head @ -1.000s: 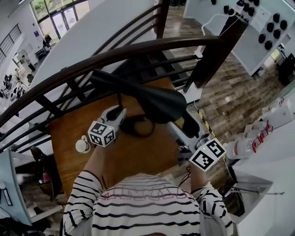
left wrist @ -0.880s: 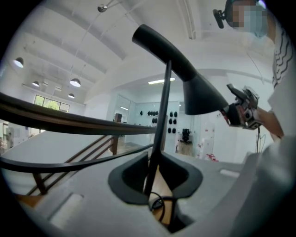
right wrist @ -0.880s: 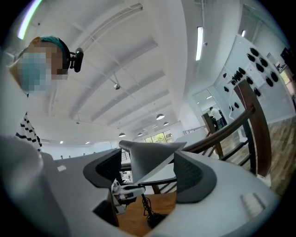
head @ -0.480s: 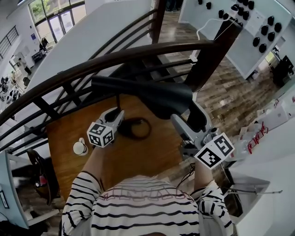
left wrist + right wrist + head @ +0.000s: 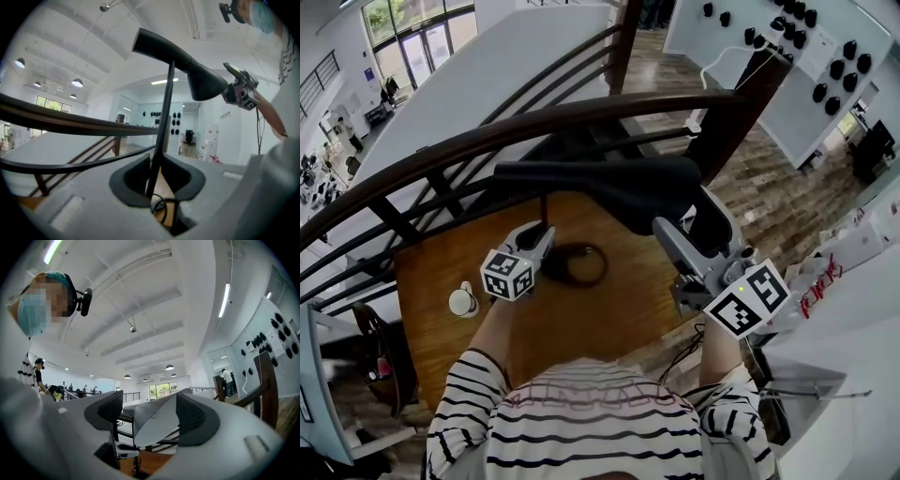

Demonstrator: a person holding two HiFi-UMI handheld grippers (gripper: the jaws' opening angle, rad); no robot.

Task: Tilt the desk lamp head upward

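1. Desk lamp head point(image 5: 609, 183): hanging above the table point(image 5: 609, 319), long axis slanting, narrow tail high at left, wide mouth lower, facing the right hand-held gripper point(image 5: 152, 420).
2. Left hand-held gripper point(image 5: 157, 173): clamping narrowly on the thin stem point(image 5: 161, 122); right one pinching the shade rim point(image 5: 154, 430).
3. Hazard: rim slipping off the pads point(image 5: 110, 411); stem twisting loose.

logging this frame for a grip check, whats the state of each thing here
lamp head: slanted, wide end lower, held by right gripper
lamp pole: upright, clamped in left gripper
left gripper: shut on the lamp pole
right gripper: shut on the lamp head's rim
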